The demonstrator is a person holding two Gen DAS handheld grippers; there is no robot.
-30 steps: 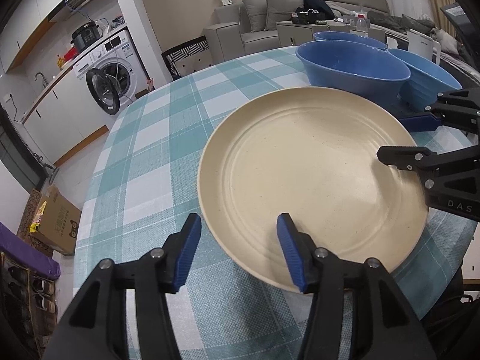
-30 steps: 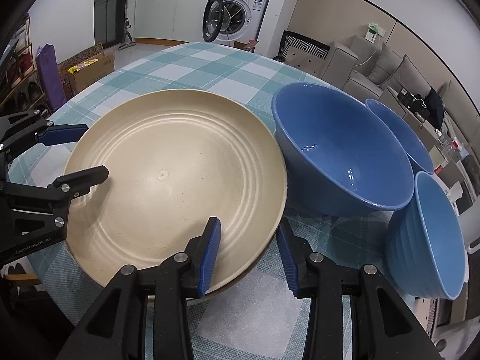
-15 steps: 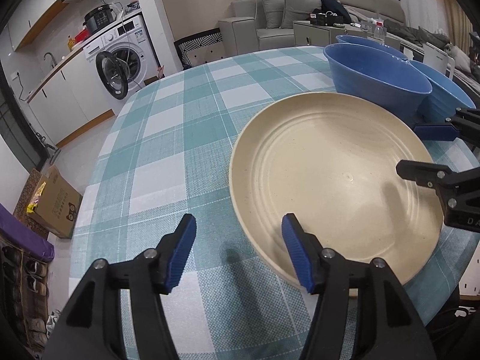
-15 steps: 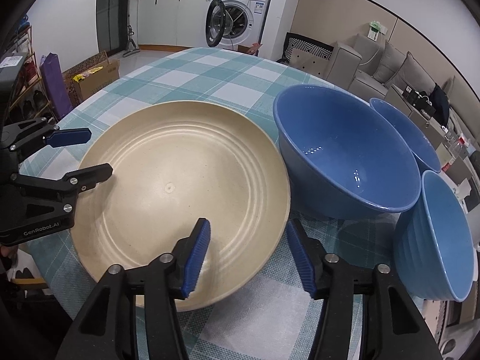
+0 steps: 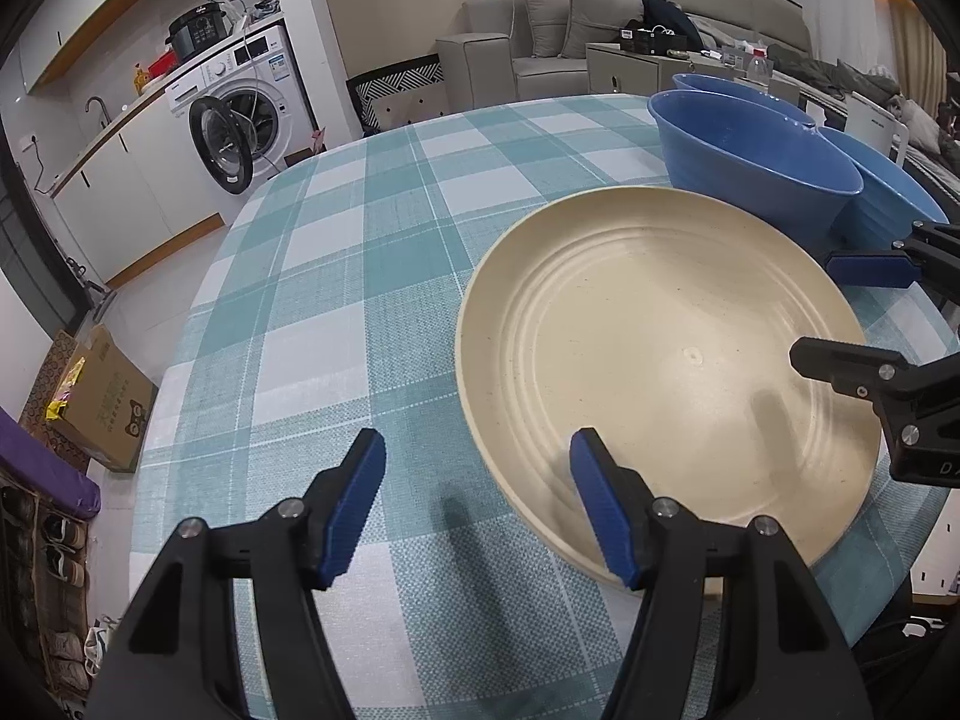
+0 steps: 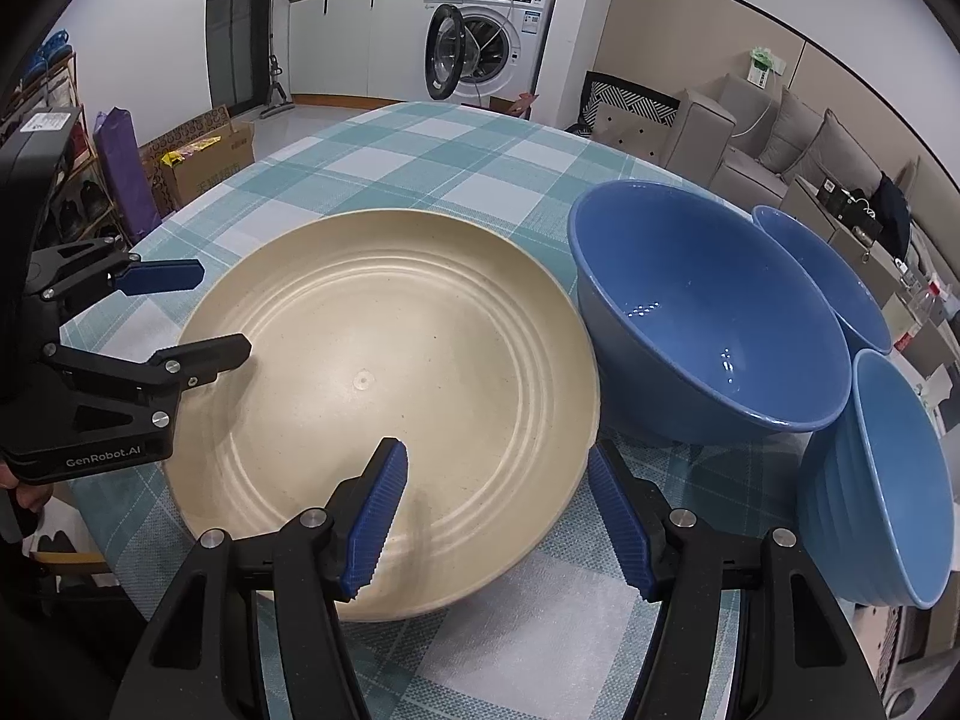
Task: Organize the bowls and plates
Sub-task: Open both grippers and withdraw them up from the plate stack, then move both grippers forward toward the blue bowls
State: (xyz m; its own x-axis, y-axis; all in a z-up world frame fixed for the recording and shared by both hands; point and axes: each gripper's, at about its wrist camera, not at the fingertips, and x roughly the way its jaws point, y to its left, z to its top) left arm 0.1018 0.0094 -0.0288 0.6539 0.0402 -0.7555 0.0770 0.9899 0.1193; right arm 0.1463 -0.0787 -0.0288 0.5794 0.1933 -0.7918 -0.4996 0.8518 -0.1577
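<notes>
My left tongs [image 5: 477,504] are spread wide, holding nothing, straddling the near-left rim of the beige plate [image 5: 660,360]: one blue pad over the cloth, the other over the plate's edge. My right tongs [image 6: 498,516] are likewise released, astride the plate's [image 6: 390,396] rim on the opposite side; can't tell if any pad touches it. The plate sits flat on the bench [image 5: 336,276], on a teal-and-white check cloth, close to the bench edge nearest me.

Just beside the plate, w/ its rim touching or nearly so, stands the big blue bowl [image 6: 708,324]. Behind it a 2nd blue bowl [image 6: 828,276], partly hidden. A 3rd, ribbed blue bowl [image 6: 882,486] tilts on its side near the right tongs, leaning at the big one.

Beyond the bench: washing machine [image 6: 486,42] w/ door open, grey sofa [image 5: 540,30], cardboard box [image 5: 102,402] on the floor w/ a cat-face logo, text too small to read. On the left tongs' body, seen from the right view: "GenRobot.AI". The right tongs' body shows "D…", rest cut off.
</notes>
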